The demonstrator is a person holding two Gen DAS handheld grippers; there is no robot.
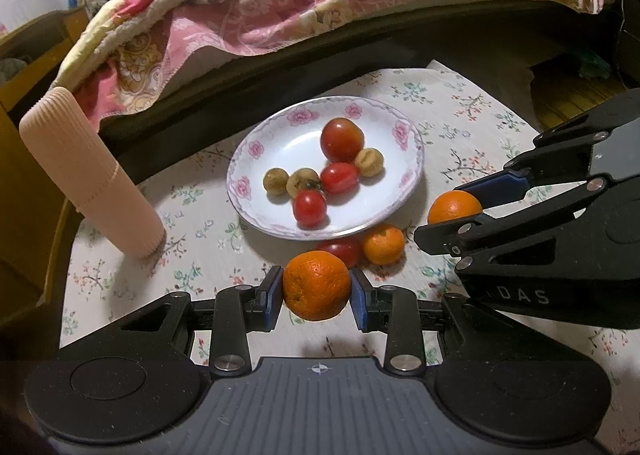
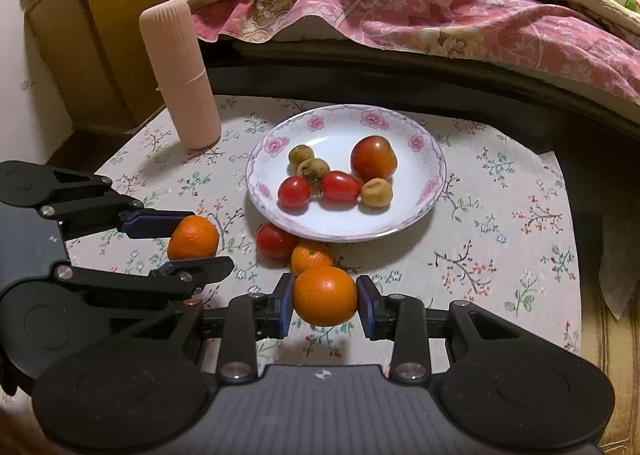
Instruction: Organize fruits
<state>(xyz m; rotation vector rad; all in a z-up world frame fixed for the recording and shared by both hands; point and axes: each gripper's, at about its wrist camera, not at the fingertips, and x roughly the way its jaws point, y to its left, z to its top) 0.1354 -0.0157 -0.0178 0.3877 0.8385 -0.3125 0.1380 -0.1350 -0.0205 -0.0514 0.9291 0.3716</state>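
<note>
Oranges sit in both tools at once. The left tool (image 1: 316,289) is clamped on a rough-skinned orange (image 1: 317,285), its blue pads pressed to either side of the fruit, which hangs clear of the floral cloth on the counter (image 1: 460,115). The right tool (image 2: 325,301) is likewise clamped on a smoother orange (image 2: 325,295), held just above the cloth.

Each tool shows in the other's view: the right one comes in from the right edge of the left wrist camera, the left one from the left edge of the right wrist camera, each with its fruit between the fingers.

Behind them lies a white plate (image 1: 384,211) with a pink flower rim. It holds a large tomato (image 1: 342,139), two small tomatoes (image 1: 339,177) and three small brownish-yellow fruits (image 1: 276,181) (what kind is hard to tell).

Off the plate, touching or nearly touching its near rim, a loose mandarin (image 1: 383,243) and a small red tomato (image 1: 340,251) rest side by side on the cloth.

A ribbed pale-pink cylinder (image 1: 88,171) stands upright on the counter left of the plate. Beyond the counter a pink patterned quilt (image 1: 304,3) drapes over a bed.
</note>
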